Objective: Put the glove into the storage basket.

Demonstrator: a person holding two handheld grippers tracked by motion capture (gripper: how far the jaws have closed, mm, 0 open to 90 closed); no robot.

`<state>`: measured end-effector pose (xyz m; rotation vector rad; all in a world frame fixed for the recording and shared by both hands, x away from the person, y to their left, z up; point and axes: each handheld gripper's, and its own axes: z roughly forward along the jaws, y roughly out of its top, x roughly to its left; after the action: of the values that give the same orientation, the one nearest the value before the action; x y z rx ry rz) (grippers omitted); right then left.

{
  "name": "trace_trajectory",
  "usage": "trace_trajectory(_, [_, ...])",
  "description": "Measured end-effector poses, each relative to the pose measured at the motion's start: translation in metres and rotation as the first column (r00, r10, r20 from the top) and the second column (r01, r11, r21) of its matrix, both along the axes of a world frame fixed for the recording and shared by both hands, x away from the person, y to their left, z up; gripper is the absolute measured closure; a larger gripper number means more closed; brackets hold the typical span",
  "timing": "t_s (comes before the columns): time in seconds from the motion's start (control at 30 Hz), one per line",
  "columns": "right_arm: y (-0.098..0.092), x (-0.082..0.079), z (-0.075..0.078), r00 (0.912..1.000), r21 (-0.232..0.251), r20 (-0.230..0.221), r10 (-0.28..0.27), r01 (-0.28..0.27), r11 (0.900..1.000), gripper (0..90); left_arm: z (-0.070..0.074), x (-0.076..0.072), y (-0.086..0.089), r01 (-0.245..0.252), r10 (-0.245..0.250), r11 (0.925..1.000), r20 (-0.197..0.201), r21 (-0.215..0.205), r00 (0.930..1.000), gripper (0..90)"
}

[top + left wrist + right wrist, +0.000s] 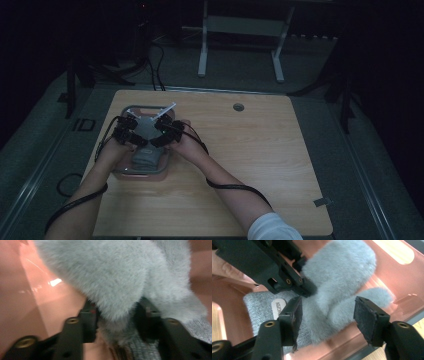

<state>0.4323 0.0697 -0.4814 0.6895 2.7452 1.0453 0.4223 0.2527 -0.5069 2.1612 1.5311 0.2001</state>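
Wooden table (240, 165), dim light. At its left side a clear pink-tinted tub (127, 172) is seen, with both hands (116, 150) lowered into it.

Left gripper (115, 315): seen from its own camera, the jaws stand partly apart on either side of the grey furry mitten (112, 277); fur fills the gap between them, but whether the pads press on it cannot be told (frame blurred).

The mitten lies flat on the tub floor (387, 272), knitted cuff (262, 307) with its oval label (278, 307) toward one end, thumb (372, 296) splayed toward the wall.

Right gripper (327, 315): jaws plainly open, straddling the palm near the cuff, pads clear of the fur. The left gripper is seen just beyond, upper left in that view.
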Motion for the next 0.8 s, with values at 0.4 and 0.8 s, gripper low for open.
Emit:
trace_trajectory(0.4, [-0.02, -0.006, 0.007, 0.9879, 0.089, 0.047, 0.148, -0.152, 0.984, 16.3, 0.03, -0.037, 0.004, -0.007, 0.035, 0.9944, 0.265, -0.106, 0.9637, 16.1])
trace_trajectory(0.8, [-0.044, -0.025, 0.014, 0.9598, 0.196, 0.07, 0.272, -0.28, 0.94, 16.4, 0.05, -0.092, -0.008, 0.154, -0.026, 0.957, 0.457, -0.246, 0.889, 15.3])
